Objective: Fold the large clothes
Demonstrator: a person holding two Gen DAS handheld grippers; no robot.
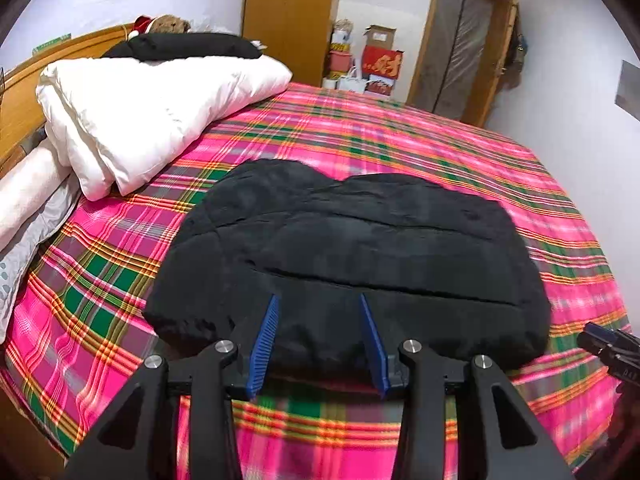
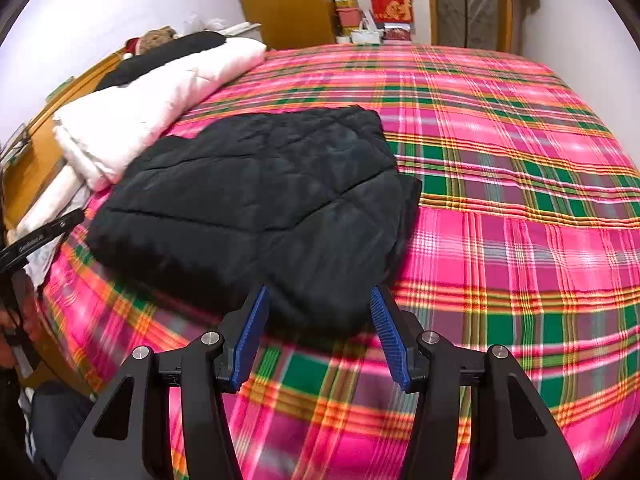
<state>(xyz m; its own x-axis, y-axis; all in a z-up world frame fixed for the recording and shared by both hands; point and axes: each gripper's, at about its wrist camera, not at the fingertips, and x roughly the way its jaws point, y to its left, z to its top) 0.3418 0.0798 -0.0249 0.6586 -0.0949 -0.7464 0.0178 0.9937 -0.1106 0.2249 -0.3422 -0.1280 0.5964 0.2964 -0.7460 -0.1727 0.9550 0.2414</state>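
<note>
A black quilted jacket [image 1: 344,256] lies folded into a compact stack on the pink plaid bed [image 1: 400,136]; it also shows in the right wrist view [image 2: 256,208]. My left gripper [image 1: 320,312] is open, its blue-padded fingers [image 1: 264,340] over the jacket's near edge, holding nothing. My right gripper [image 2: 320,308] is open, its fingers [image 2: 388,332] at the jacket's near right corner, holding nothing. The right gripper's tip shows at the right edge of the left wrist view [image 1: 608,348].
A white folded duvet [image 1: 144,116] and a black pillow [image 1: 184,46] lie at the head of the bed by the wooden headboard [image 1: 20,92]. A wardrobe [image 1: 288,12], boxes [image 1: 376,60] and a door [image 1: 460,44] stand beyond the far side.
</note>
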